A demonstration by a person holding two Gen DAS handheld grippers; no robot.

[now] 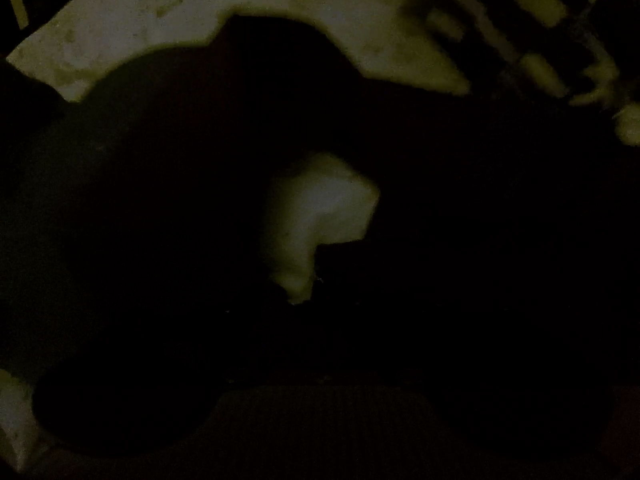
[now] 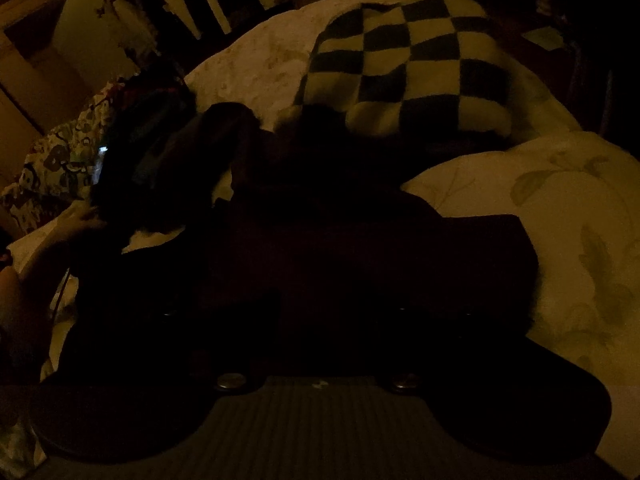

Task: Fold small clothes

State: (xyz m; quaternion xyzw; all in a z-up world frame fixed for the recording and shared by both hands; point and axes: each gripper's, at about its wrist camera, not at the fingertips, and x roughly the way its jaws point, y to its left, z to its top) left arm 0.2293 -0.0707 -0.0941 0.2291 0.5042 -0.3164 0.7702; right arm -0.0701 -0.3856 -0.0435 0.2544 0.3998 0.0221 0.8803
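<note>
The pictures are very dark. A dark garment lies spread on a pale bedsheet and fills most of the left wrist view. My left gripper is only a black shape pointing steeply down at it, jaws shut; a pale patch of sheet shows just beyond the tips. Whether cloth is pinched I cannot make out. In the right wrist view the same dark garment lies under my right gripper, whose fingers stand wide apart above the cloth.
A black-and-white checkered blanket lies at the back of the bed. A person's hand and forearm reach in from the left beside a flowered cloth. Furniture and hanging things stand behind.
</note>
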